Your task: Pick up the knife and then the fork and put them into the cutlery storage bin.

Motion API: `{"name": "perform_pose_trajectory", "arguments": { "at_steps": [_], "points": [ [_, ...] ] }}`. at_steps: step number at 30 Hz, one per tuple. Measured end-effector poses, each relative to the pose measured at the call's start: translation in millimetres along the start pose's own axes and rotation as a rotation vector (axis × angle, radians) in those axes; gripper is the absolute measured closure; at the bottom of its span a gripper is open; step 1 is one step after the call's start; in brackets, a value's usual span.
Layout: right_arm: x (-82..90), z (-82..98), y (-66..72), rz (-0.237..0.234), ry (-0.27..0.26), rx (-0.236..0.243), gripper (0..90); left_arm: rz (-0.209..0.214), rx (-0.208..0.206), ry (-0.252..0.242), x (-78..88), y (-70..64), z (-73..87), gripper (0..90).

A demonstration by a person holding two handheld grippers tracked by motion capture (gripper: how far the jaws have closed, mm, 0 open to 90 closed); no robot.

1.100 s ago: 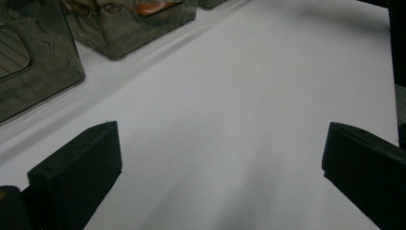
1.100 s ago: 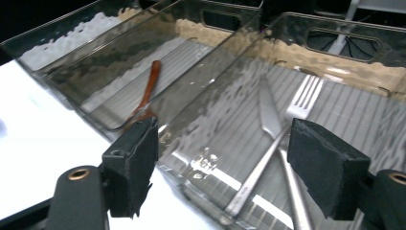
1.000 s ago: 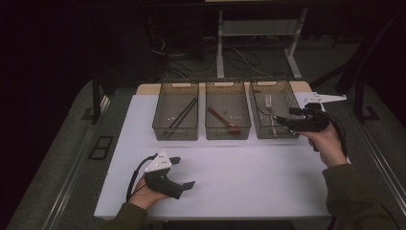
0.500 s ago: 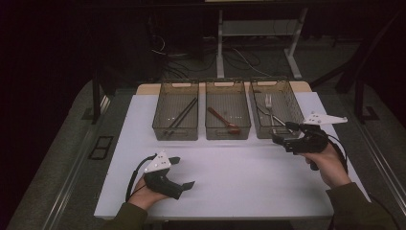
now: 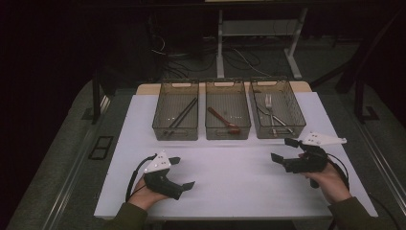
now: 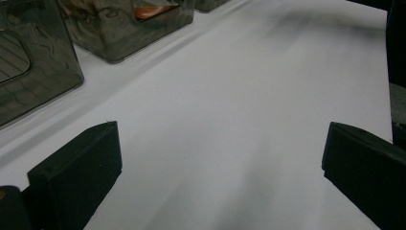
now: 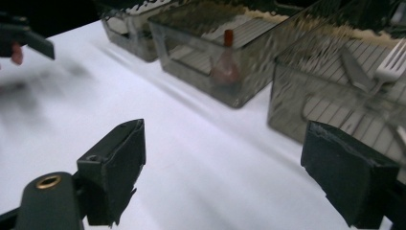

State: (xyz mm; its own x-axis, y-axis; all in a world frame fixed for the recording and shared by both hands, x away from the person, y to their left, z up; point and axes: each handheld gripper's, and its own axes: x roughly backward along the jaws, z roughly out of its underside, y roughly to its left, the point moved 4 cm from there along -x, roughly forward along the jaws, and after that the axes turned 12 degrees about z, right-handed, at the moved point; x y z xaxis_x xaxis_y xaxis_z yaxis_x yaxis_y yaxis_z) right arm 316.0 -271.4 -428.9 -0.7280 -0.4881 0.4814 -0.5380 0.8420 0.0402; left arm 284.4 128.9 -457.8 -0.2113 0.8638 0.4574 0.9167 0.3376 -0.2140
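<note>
Comparing the high view with the earlier frames, the right gripper (image 5: 283, 150) has come away from the right transparent smoky plastic bin (image 5: 277, 109) toward the person and now sits low over the white rectangular table sheet (image 5: 230, 182), just in front of that bin. Its jaws have just been opening; they stand wide apart with nothing between them. The left gripper (image 5: 182, 173) has kept its place, well in front of the left transparent smoky plastic bin (image 5: 176, 116), jaws spread and empty. Three bins stand in a row behind both grippers. The left bin holds a pair of dark thin chopsticks (image 5: 181, 117) lying diagonally. The middle transparent smoky plastic bin (image 5: 227, 115) holds a reddish-brown wooden spoon (image 5: 223, 120). The right bin, the one nearest to the right gripper, holds a silver metal fork (image 5: 269, 106) with other metal cutlery that I cannot tell apart.

In the left gripper view, the two black jaws are far apart above the bare white sheet (image 6: 230, 120), nothing between them. The bins (image 6: 129, 24) are beyond the jaws, at the upper left.

In the right gripper view, the jaws are released and empty over the sheet (image 7: 201, 163). Beyond them the middle bin (image 7: 210, 52) shows the spoon (image 7: 226, 60), and the right bin (image 7: 344, 91) the fork (image 7: 395, 60).
</note>
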Motion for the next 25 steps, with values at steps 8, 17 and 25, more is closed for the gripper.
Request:
{"name": "perform_pose_trajectory", "arguments": {
  "at_steps": [8, 17, 25],
  "points": [
    [4.7, 29.1, 12.5, -0.023, 0.032, -0.012, 14.6, 0.001, -0.001, 0.0, -1.2, -0.3, -0.1, 0.0],
    [13.0, 46.2, 8.4, -0.013, 0.032, -0.01, 14.6, 0.003, 0.0, 0.0, 0.3, -0.7, 0.2, 0.0],
    [13.9, 49.5, 2.1, -0.005, 0.035, -0.006, 13.4, 0.0, -0.003, 0.01, -0.4, -0.6, 0.8, 0.0]
  ]
}}
